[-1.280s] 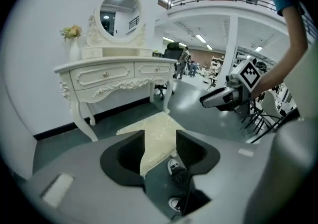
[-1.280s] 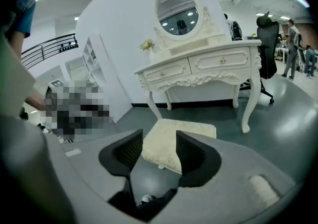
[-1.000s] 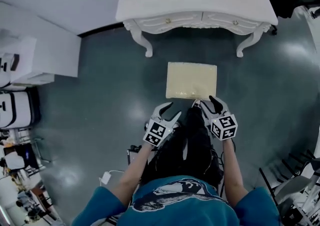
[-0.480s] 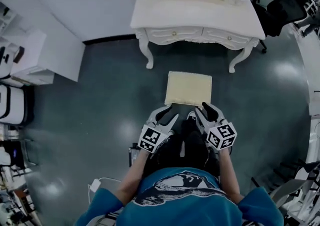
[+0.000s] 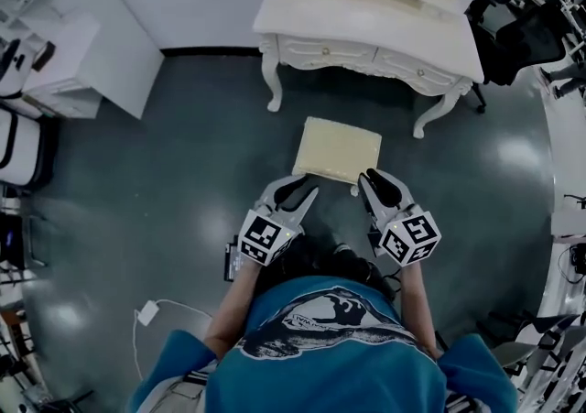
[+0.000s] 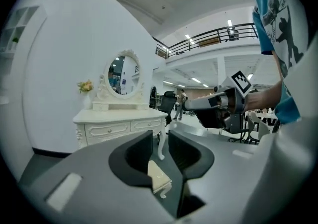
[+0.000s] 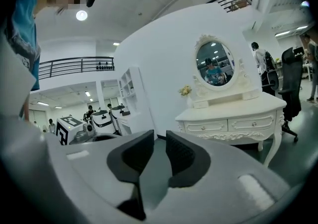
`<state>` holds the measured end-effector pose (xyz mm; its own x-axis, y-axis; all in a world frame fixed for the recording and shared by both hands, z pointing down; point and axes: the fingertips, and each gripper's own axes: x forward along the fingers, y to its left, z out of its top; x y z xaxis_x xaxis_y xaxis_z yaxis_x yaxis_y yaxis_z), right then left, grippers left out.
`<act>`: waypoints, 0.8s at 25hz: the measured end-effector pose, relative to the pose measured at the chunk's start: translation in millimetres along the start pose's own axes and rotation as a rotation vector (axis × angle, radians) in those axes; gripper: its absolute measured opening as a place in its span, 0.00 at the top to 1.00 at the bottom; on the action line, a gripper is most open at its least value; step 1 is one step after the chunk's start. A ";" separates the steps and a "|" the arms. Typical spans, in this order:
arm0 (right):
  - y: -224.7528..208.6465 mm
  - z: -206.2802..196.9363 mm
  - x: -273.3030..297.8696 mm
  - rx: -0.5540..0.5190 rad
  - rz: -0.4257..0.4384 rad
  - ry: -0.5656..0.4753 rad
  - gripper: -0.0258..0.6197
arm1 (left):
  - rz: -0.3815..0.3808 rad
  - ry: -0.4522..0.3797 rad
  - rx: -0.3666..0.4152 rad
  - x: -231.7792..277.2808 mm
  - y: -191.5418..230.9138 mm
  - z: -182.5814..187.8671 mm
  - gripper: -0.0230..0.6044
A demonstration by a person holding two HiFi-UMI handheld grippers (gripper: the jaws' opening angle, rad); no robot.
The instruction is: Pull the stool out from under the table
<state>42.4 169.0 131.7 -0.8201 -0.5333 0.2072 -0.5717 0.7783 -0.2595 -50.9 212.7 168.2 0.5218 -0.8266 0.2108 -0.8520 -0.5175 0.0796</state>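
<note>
The cream stool (image 5: 337,149) stands on the dark floor, out in front of the white dressing table (image 5: 366,22). Both grippers hover above its near edge, clear of it. My left gripper (image 5: 298,190) is at the stool's near left. Its jaws have just been closing, and a narrow gap with nothing in it remains. In the left gripper view the stool (image 6: 159,177) shows low down through that gap, with the left gripper (image 6: 160,146) aimed at the table. My right gripper (image 5: 377,184) is at the near right, and its jaws have also just been closing on nothing. The right gripper (image 7: 159,153) still shows a slit.
A white wall unit (image 5: 78,63) stands at the left. Black office chairs (image 5: 522,17) sit right of the table. A white charger and cable (image 5: 151,313) lie on the floor by my left leg. An oval mirror (image 7: 214,63) tops the table.
Both grippers have lifted away from the stool's near edge and their jaws have narrowed. The stool stays on the floor in front of the table.
</note>
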 end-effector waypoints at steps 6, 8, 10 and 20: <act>-7.3 8.8 -40.4 -0.021 0.007 -0.003 0.89 | 0.005 0.012 0.043 17.5 -43.9 24.4 0.82; -11.3 10.9 -55.3 -0.012 0.006 -0.022 0.91 | -0.009 0.010 0.053 23.4 -62.9 31.7 0.84; -12.7 7.4 -69.9 -0.010 0.002 -0.033 0.94 | -0.020 0.006 0.062 25.4 -80.9 35.7 0.86; -16.6 -12.4 -119.6 -0.021 0.037 -0.039 0.97 | 0.005 0.012 0.057 37.4 -141.4 33.3 0.94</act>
<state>150.3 223.9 123.0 -0.8413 -0.5160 0.1611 -0.5405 0.8045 -0.2462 90.5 247.6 132.4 0.5169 -0.8264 0.2232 -0.8504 -0.5256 0.0234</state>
